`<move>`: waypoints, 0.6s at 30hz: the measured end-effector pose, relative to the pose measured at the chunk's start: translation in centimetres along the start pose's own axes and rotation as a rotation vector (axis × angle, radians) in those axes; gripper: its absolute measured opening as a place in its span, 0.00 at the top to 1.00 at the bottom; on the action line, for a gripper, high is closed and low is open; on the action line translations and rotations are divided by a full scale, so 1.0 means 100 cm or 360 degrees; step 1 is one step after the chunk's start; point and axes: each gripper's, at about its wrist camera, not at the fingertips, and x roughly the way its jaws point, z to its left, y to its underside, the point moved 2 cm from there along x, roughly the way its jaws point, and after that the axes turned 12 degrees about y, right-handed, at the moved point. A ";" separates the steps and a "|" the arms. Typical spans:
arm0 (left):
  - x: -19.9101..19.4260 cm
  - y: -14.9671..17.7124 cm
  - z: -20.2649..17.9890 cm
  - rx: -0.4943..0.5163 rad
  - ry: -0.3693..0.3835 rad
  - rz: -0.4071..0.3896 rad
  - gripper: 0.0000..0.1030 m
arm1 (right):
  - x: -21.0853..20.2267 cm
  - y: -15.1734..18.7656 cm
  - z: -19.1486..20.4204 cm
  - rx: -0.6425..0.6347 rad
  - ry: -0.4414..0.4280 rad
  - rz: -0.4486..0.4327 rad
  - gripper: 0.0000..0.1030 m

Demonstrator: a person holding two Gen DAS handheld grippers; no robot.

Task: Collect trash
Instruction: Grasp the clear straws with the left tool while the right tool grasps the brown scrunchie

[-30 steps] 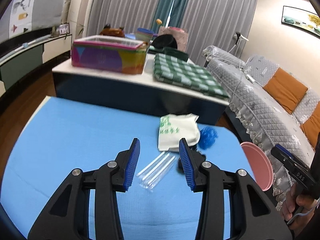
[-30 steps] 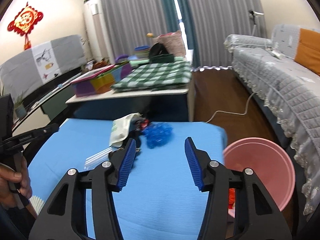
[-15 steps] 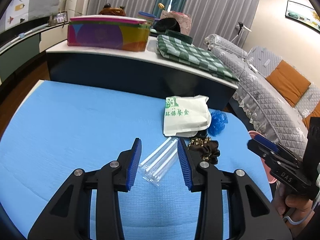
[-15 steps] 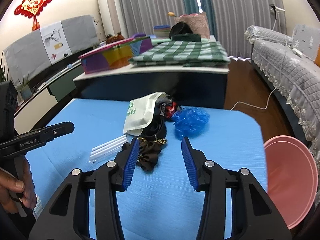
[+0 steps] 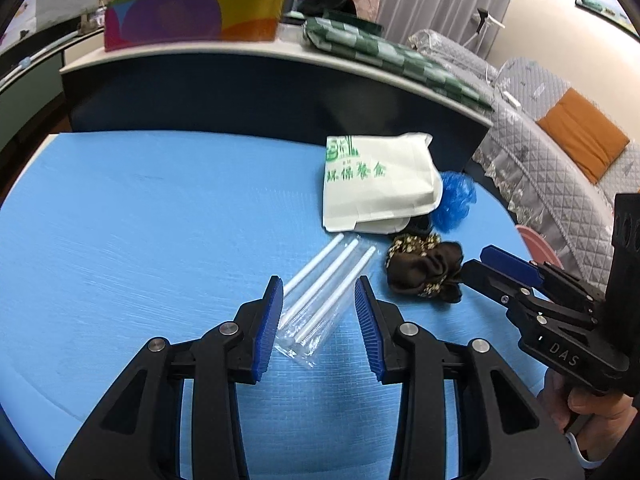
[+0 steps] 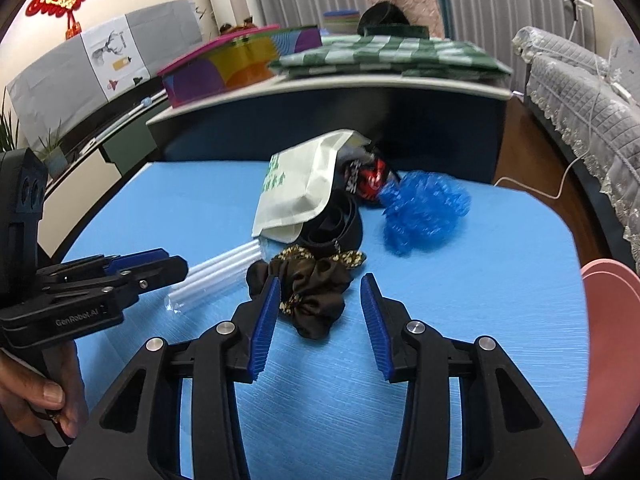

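The left gripper stands partly open over the blue worktop, its jaws either side of a clear packet of three white straws; whether the pads press the packet cannot be told. Right of the straws lies one brown scrunchie, and the right gripper, also partly open, straddles it with a clear gap on the right side. Behind sit one white paper bag, a black band under its edge, and one blue crumpled plastic ball. One pink basin stands off the worktop's right edge; its contents are hidden.
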 end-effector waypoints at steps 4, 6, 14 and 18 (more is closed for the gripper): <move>0.013 0.004 0.001 0.0000 -0.0005 0.0070 0.64 | 0.010 0.003 0.001 -0.0017 -0.0003 0.0059 0.59; 0.018 0.006 0.001 0.0007 -0.0013 0.0103 0.64 | 0.014 0.005 0.002 -0.0021 -0.0006 0.0081 0.59; 0.025 0.008 -0.003 0.0054 -0.0056 0.0158 0.64 | 0.017 0.006 0.010 -0.0094 -0.0026 0.0094 0.80; 0.029 0.007 -0.007 0.0073 -0.0071 0.0173 0.70 | 0.014 0.006 0.008 -0.0113 -0.0008 0.0087 0.89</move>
